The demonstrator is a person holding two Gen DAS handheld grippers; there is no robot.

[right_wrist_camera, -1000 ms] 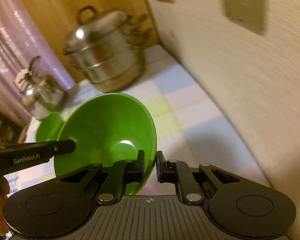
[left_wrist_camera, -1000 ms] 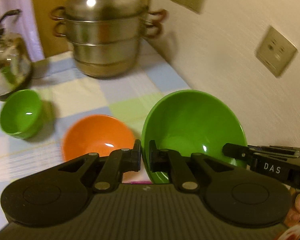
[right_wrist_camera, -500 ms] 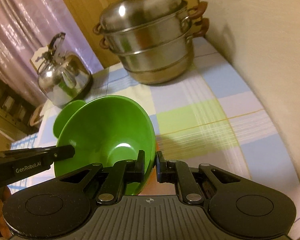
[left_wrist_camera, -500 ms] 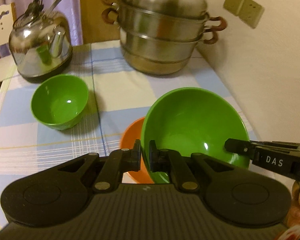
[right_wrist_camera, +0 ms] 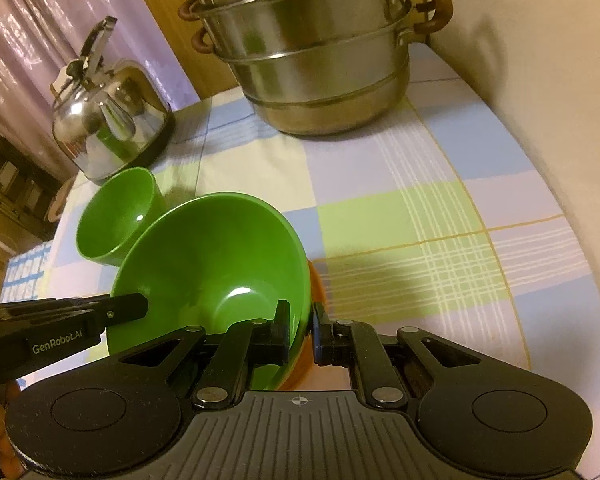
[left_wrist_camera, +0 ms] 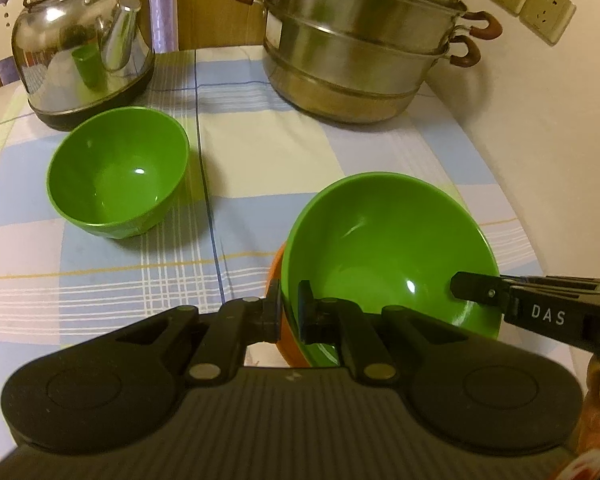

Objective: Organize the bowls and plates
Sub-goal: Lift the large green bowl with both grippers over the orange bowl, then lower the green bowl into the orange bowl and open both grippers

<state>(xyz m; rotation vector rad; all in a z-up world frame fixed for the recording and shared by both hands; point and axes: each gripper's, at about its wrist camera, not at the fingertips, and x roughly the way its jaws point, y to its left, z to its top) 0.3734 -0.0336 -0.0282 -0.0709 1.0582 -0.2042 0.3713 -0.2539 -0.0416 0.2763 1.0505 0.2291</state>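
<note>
While both tools grip it from opposite sides, the large green bowl (left_wrist_camera: 384, 248) sits tilted at lower centre-right of the left wrist view, directly over an orange bowl (left_wrist_camera: 278, 308) of which only a sliver of rim shows beneath its left edge. The left gripper (left_wrist_camera: 289, 312) has its jaws pinched narrow on the near rim of the large green bowl, one finger inside and one outside. The right gripper (right_wrist_camera: 301, 330) is likewise clamped on the rim at lower centre of its own view; in the left wrist view it enters from the right edge. Whether the green bowl touches the orange one cannot be told. A smaller green bowl (left_wrist_camera: 118, 172) stands alone at middle left on the checked tablecloth (left_wrist_camera: 276, 148). Behind, at upper left, stands a steel kettle (left_wrist_camera: 84, 36), and at upper centre-right a stacked steamer pot (left_wrist_camera: 360, 48) near the wall.
</note>
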